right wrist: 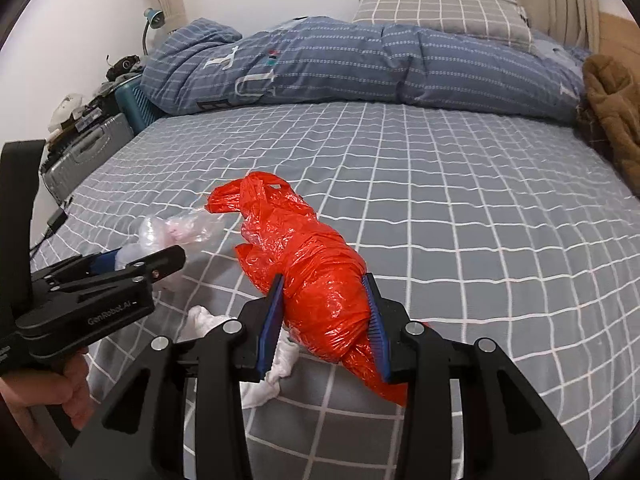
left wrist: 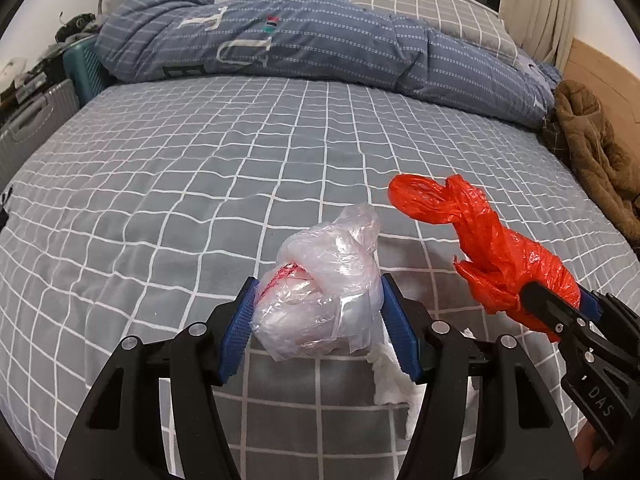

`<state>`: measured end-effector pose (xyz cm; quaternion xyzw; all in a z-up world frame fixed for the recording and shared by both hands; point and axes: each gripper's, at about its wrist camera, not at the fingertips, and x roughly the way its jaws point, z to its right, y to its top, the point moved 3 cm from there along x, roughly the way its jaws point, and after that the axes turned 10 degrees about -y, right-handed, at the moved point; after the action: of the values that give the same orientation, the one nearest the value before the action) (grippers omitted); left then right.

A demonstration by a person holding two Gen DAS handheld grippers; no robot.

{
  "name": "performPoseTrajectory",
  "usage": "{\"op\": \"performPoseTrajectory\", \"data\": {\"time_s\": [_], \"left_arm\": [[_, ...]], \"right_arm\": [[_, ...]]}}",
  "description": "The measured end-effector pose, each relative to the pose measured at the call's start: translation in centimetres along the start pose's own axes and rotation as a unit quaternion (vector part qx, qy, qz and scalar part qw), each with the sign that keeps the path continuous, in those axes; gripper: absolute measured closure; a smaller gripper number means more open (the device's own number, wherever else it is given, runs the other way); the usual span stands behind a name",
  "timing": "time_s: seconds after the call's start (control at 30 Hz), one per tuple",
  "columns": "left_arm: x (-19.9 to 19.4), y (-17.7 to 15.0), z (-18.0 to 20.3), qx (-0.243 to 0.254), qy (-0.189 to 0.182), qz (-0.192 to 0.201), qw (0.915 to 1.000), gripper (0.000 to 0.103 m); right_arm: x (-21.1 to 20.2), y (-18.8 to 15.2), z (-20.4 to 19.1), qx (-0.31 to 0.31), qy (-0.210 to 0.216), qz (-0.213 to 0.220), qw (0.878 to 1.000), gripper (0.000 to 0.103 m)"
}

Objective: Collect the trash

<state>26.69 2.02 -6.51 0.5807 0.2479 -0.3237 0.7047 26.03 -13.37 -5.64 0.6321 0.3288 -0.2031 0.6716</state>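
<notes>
We see two grippers working over a bed [left wrist: 200,168] covered in a grey sheet with a white grid. The left gripper [left wrist: 318,320] has its blue pads pressed against both sides of a crumpled clear plastic bag [left wrist: 324,280], which fills the gap between them and sits raised off the sheet. The right gripper [right wrist: 326,320] is clamped tight on a twisted red plastic bag [right wrist: 304,256]; the bag bulges out past the pads toward 12 o'clock, and its tail hangs below at 5 o'clock.

In the left wrist view, the red bag lies at 3 o'clock from the clear one, apart from it. A white crumpled tissue [left wrist: 390,380] rests on the sheet just under both grippers, at 5 o'clock from the clear bag.

At the far side of the bed, toward 12 o'clock, lies a rolled blue quilt [left wrist: 300,52], with a grey checked pillow [right wrist: 440,12] behind it. A brown garment [right wrist: 612,96] sits at 2 o'clock.
</notes>
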Motion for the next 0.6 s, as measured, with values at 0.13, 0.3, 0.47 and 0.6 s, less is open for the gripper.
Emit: {"op": "performPoseTrajectory", "data": {"time_s": [0.13, 0.3, 0.47, 0.6], "left_arm": [[-0.7, -0.4, 0.7, 0.002, -0.002, 0.005, 1.0000, 0.044], [-1.5, -1.4, 0.9, 0.001, -0.001, 0.003, 1.0000, 0.044], [-2.5, -2.5, 1.0, 0.000, -0.002, 0.003, 1.0000, 0.044], [-3.3, -3.2, 1.2, 0.001, -0.003, 0.005, 1.0000, 0.044]], "right_arm": [[-0.8, -0.4, 0.4, 0.006, -0.011, 0.002, 1.000, 0.066], [-1.6, -0.9, 1.1, 0.017, -0.020, 0.001, 1.000, 0.066], [-2.6, -1.8, 1.5, 0.027, -0.029, -0.001, 0.999, 0.066], [-3.5, -2.2, 1.7, 0.032, -0.037, -0.001, 0.999, 0.066]]}}
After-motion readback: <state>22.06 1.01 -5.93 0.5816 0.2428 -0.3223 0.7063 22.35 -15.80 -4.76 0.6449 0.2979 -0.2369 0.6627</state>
